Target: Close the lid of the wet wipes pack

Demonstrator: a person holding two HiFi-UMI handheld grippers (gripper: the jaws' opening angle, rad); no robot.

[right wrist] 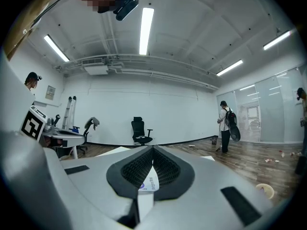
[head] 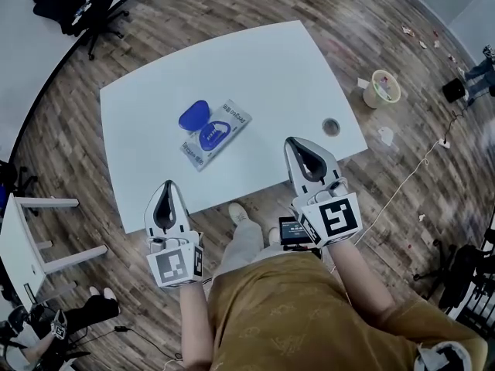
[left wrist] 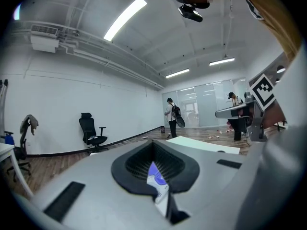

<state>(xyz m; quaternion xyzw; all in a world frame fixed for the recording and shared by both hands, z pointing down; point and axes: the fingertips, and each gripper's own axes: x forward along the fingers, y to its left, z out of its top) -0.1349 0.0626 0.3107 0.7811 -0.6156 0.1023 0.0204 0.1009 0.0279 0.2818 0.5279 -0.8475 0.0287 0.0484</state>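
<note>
1. Hovering at the near edge of the white table (head: 147,176), both grippers are held close to the person's body, well apart from the work.
2. Task thing: the wet wipes pack (head: 232,122) lies flat on the table, left of centre and at an angle. Its blue lid (head: 193,116) is swung fully open and rests on the tabletop beside the pack's far-left side. The blue-rimmed opening (head: 215,136) is exposed.
3. Left gripper (head: 166,188): in its own view the tips meet and the ribbed pads enclose only air. It grips nothing.
4. Right gripper (head: 294,145): same reading in its view, with tips together and no object between the pads.
5. Progress, as judged: nothing done yet. The reach to the pack, the flip of the lid over the opening and the press to latch it all remain.
6. Likely need: one gripper to steady the soft pack while the other pushes the lid down.
7. Count on the table: one pack, one lid, one round cable hole (head: 331,126) near the right edge. No other loose items there.
8. Count of tools: two grippers, each with one marker cube.
9. Count on the floor around: one black office chair (head: 97,10) at upper left, one pale round container (head: 384,89) at right, and several scraps of litter.
</note>
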